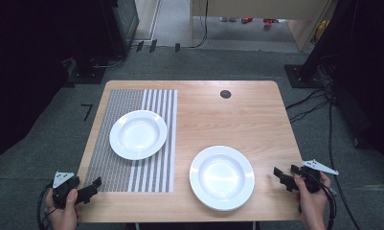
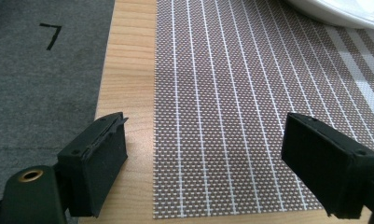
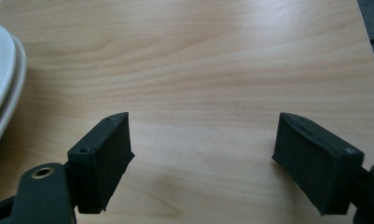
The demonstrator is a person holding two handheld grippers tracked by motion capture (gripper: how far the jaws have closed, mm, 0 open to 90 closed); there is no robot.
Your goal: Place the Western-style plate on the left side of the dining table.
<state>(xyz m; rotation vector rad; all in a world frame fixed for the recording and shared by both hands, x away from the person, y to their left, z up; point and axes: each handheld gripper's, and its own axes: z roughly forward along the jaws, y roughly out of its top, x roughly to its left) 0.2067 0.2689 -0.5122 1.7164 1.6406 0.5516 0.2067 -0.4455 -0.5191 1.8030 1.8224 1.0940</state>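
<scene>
Nearest the high camera, the person's two hands rest at the table's near corners, each holding a gripper with its jaws spread wide and nothing between them. The left gripper (image 1: 93, 186) points over the near edge of the striped placemat (image 1: 132, 163); the right gripper (image 1: 279, 173) hangs just beside the near white plate (image 1: 221, 177), which sits on bare wood right of the mat. In the right gripper view this plate's rim (image 3: 3, 102) looks doubled, so it may be two plates stacked, though that is hard to tell.

A second white plate (image 1: 138, 134) lies on the mat, well apart from the first.

The likely trouble is the grip itself: a glazed, shallow rim gives the jaws little purchase, and a pinch taken too near the lip could let the plate slip or tip. If two are stacked, lifting one might drag the other along. The near plate also sits close to the table's front edge (image 1: 189, 221), so a push could send it off. Nothing stands between either gripper and the plates; a dark grommet (image 1: 225, 94) sits far off.
</scene>
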